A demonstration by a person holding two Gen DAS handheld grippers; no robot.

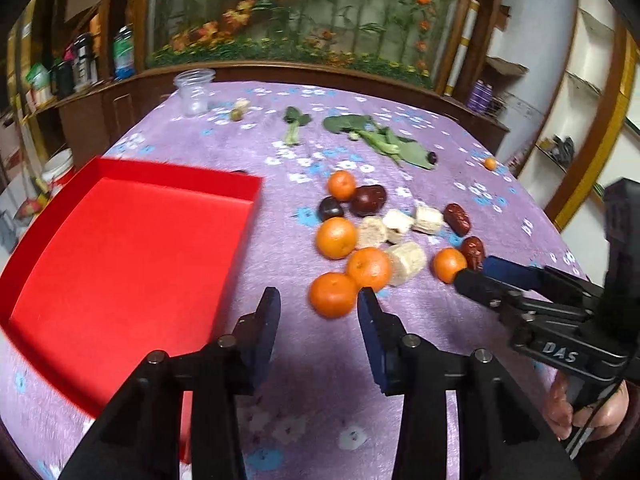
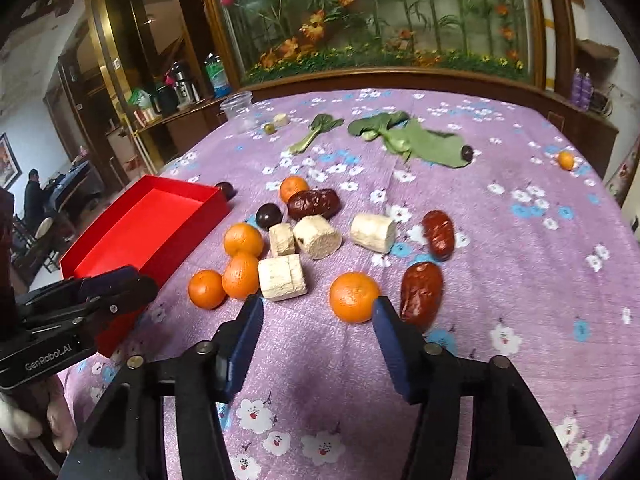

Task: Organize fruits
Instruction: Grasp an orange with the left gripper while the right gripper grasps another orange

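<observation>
Both grippers hung above the purple flowered tablecloth (image 2: 520,264), pointing down at the fruit pile, nothing gripped in either.

Left gripper (image 1: 318,312): jaws apart with only cloth between them, tips clear of the fruit. The nearest orange (image 1: 333,294) sat just ahead of the right fingertip, not pinched. Released.

Right gripper (image 2: 318,320): jaws apart, wider than the left. An orange (image 2: 354,297) sat just ahead of the gap, close to the right fingertip, but I couldn't tell if it touched. Pads weren't pressing on it. Released. In the left view the same gripper came in from the right with its tips next to that orange.

Fruit layout, right view:
- 3 oranges clustered left of centre, touching or nearly so, plus 1 further back (image 2: 293,188) beside a big wrinkled date (image 2: 314,204).
- 2 more dates on the right: one (image 2: 439,235) mid-table, one (image 2: 421,295) just beside the right fingertip.
- A dark plum (image 2: 269,215) next to the pale chunks.
- 4 pale cut chunks (image 2: 282,277) in the middle, kind unclear.
- A small orange (image 2: 566,160) alone at the far right.

Red box (image 1: 120,248) lay on the left of the table with nothing visible inside, its right wall near the oranges. A dark round fruit (image 2: 226,190) sat at its far corner.

Leafy greens (image 2: 424,146) and a clear plastic jar (image 2: 238,110) were at the far end of the table. A hand (image 1: 576,416) showed on the right gripper's handle.
</observation>
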